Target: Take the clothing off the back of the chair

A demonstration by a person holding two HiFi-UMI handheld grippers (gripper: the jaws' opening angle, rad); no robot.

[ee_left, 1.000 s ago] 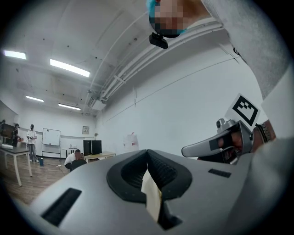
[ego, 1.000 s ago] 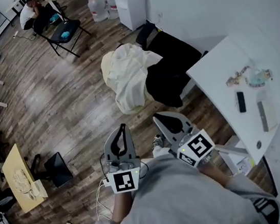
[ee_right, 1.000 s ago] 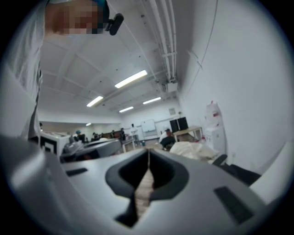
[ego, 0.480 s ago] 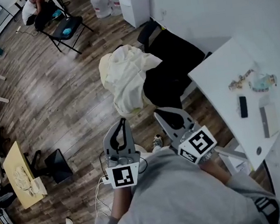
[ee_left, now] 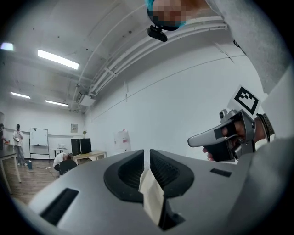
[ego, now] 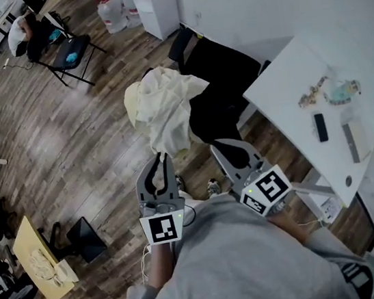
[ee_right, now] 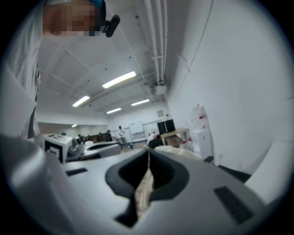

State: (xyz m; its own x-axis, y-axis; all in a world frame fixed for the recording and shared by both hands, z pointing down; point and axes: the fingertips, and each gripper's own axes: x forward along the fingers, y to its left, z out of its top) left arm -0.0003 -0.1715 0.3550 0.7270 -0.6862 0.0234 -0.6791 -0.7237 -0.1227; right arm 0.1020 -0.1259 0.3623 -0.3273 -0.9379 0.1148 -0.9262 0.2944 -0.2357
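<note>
While the clothing [ego: 160, 107] drapes the chair [ego: 226, 81] at upper centre, the reach seems in hand: the left tongs [ego: 161, 157], empty, have just been opening slightly; the right tongs [ego: 218, 148] sit closed, empty. Next, they need to spread wider onto the fabric.

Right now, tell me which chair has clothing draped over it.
The black chair beside the white table: cream clothing hangs over its back. The far folding chair holds only something blue.
</note>
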